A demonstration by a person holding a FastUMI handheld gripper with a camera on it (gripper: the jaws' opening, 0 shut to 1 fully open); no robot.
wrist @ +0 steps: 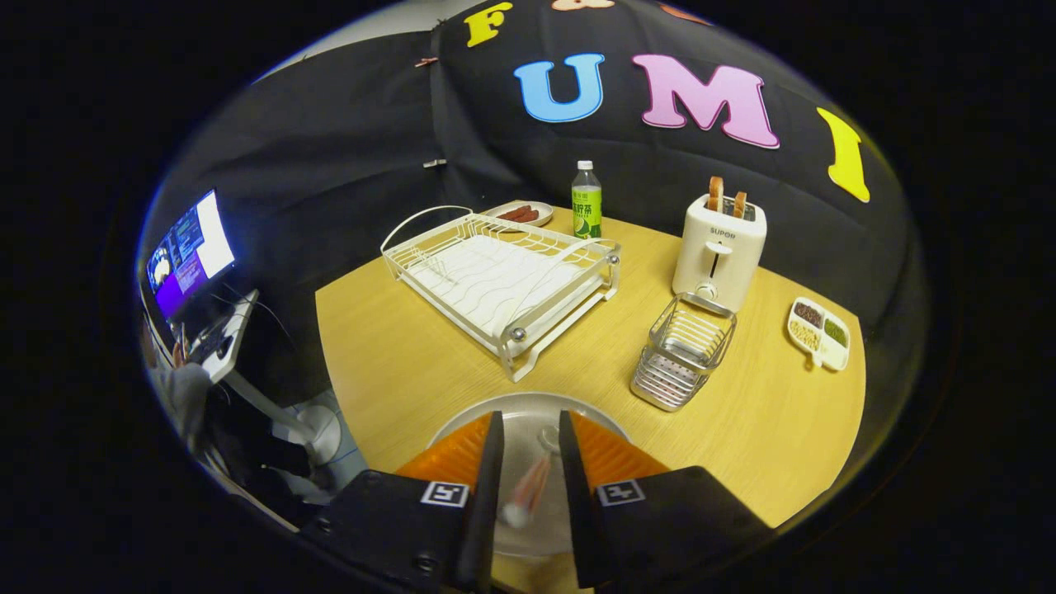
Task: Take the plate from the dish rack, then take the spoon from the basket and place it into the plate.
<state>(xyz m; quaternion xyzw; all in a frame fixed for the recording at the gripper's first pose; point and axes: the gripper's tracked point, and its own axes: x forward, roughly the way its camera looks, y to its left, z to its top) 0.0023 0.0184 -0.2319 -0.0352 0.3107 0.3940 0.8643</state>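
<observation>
Between our two fingers, the spoon (528, 487) lies on the plate (528, 408), directly below the gripper (530, 433). Its long axis runs near to far, parallel to the fingers, with the bowl at the far end and the handle tip nearest us. Our fingers stand slightly spread, a clear gap on either side of the spoon, pinching nothing. We judge the spoon is already placed, so what remains is to lift straight away without brushing it.

We count one plate beneath us, one spoon, one dish rack (503, 276) far and left, bare of dishes, and one wire basket (683, 351) to the right, also without cutlery.
</observation>
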